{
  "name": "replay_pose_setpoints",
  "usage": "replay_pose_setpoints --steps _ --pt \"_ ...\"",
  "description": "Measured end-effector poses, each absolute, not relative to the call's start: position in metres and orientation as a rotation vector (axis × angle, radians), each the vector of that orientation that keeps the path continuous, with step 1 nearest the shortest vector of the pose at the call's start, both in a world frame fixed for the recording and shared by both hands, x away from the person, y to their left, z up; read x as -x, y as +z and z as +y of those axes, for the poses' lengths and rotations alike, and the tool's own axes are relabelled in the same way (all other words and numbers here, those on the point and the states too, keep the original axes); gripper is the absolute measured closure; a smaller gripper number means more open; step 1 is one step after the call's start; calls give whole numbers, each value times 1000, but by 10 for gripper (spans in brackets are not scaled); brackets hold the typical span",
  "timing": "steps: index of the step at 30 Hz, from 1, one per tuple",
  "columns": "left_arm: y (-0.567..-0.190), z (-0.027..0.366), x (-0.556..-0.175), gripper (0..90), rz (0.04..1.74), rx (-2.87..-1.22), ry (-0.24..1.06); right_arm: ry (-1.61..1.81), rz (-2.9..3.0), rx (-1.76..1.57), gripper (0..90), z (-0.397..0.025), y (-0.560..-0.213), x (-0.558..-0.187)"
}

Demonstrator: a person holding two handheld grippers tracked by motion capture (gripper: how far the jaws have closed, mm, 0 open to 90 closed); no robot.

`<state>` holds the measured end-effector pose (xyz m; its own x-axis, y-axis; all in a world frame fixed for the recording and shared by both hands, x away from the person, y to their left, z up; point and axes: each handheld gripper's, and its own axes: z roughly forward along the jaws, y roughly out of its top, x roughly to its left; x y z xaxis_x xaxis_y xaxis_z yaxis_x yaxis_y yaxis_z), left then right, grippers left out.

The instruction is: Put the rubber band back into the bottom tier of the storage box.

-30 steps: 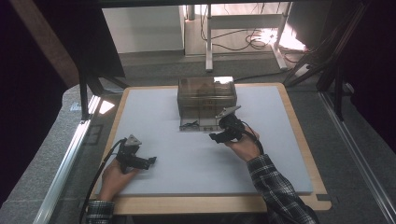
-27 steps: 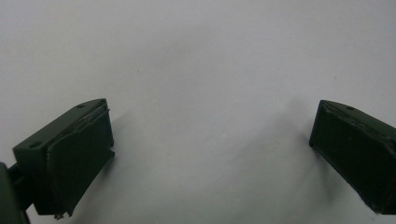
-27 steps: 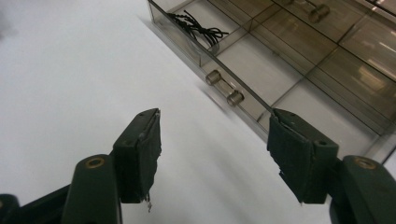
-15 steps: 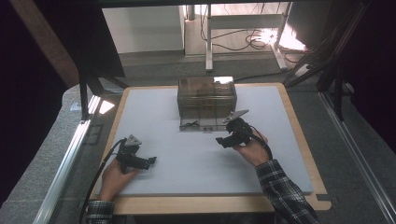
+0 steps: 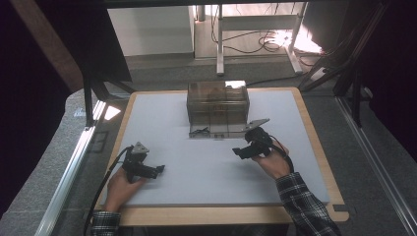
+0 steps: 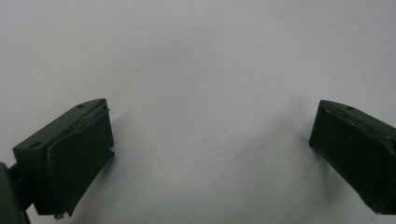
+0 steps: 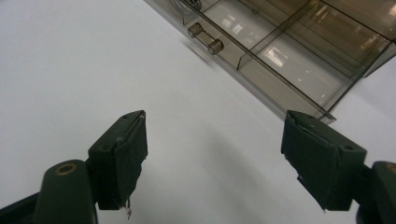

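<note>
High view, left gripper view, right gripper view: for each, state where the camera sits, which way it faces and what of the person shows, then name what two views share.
High view: above the person's side, facing forward and down on the white mat; both forearms, left gripper, right gripper.
Left gripper view: on the left gripper, facing bare mat; two open jaws.
Right gripper view: on the right gripper, facing the open drawer of the clear box; open jaws.
Shared: high and right gripper views both show the drawer.
</note>
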<state>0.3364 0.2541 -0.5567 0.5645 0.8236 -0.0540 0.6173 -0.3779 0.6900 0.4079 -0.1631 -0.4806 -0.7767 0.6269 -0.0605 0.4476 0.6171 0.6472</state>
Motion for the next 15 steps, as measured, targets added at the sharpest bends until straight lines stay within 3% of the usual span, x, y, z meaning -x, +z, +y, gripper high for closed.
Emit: replay_pose_setpoints --steps 15 --pt "-557 254 -336 0 1148 -2123 394 890 2562 -890 124 -185 -481 -400"
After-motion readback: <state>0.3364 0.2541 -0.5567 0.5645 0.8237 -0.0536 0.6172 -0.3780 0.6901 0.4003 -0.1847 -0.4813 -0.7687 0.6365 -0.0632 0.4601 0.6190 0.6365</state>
